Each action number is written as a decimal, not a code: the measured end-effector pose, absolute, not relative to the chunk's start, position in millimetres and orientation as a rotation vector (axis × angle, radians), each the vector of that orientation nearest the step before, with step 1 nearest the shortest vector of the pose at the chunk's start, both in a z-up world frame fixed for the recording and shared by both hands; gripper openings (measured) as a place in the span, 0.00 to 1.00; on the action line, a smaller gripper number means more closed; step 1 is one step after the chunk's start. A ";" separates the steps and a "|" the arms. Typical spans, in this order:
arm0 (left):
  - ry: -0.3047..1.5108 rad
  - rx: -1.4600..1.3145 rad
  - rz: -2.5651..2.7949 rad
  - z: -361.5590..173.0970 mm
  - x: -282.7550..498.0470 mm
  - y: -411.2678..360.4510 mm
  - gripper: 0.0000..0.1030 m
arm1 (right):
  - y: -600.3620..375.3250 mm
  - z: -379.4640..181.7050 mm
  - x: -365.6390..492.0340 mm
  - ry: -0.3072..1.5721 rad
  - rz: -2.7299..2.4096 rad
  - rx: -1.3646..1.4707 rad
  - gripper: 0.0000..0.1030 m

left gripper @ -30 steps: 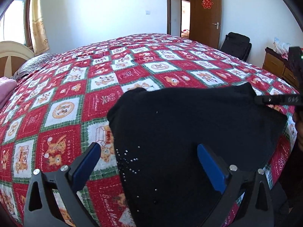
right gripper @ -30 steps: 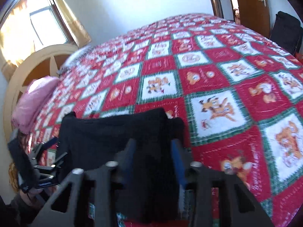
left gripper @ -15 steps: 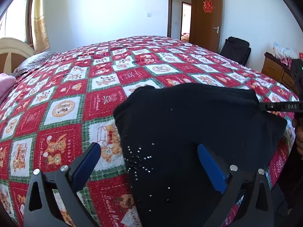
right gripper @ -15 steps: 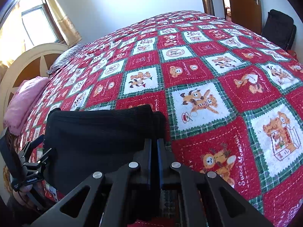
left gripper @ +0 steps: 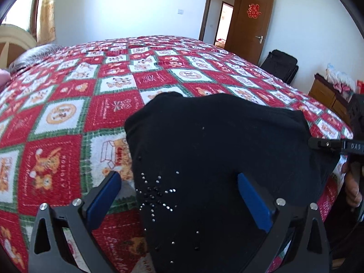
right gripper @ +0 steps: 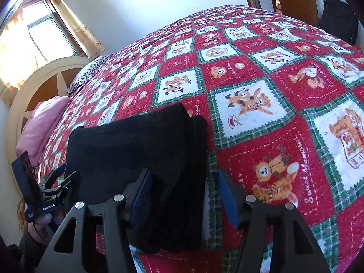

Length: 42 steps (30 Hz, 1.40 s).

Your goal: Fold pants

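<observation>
The black pants (left gripper: 218, 150) lie folded into a compact block on the bed (right gripper: 273, 72), near its front edge, on the red, white and green quilt printed with bears. From my right wrist view they show as a thick stack with a ribbed band along the far right side (right gripper: 195, 136); from my left wrist view the top face carries a scatter of small beads in a star-like cluster (left gripper: 157, 195).

My left gripper (left gripper: 179, 193) stands with its jaws wide apart, one blue pad over the quilt just left of the pants' edge and the other over the black cloth itself. Neither pad presses on anything (the cloth simply lies between and below them).

My right gripper (right gripper: 184, 193) has just been opening, and its jaws now stand parted. The right edge of the folded stack lies between them: the left pad (right gripper: 142, 195) sits close against the cloth, though I cannot tell if it touches, and the right pad (right gripper: 227, 195) stands clear of it over the quilt. Nothing is pinched.

Each view catches the other tool: the right gripper's tip shows at the right border of the left view (left gripper: 329, 146), beside the pants' corner, and the left gripper sits at the lower left of the right view (right gripper: 54, 188), held by a hand (right gripper: 42, 219).

A pink pillow (right gripper: 43, 122) rests by the headboard (right gripper: 29, 86), well away from the pants.
</observation>
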<state>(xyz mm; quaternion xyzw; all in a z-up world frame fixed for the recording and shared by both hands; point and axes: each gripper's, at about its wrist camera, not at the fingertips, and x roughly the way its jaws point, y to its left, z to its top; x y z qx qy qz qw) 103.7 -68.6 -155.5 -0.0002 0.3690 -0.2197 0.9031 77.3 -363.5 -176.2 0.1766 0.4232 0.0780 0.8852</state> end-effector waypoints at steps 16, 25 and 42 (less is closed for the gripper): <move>0.752 0.011 -0.491 -157.6 106.0 -80.6 1.00 | -364.7 -185.2 83.7 0.872 0.210 0.437 0.44; 0.743 -0.033 -0.555 -152.7 102.3 -73.5 0.74 | -357.5 -176.3 76.9 0.840 0.234 0.388 0.27; 0.709 -0.106 -0.610 -133.4 94.0 -55.9 0.14 | -338.9 -133.8 53.0 0.742 0.292 0.349 0.24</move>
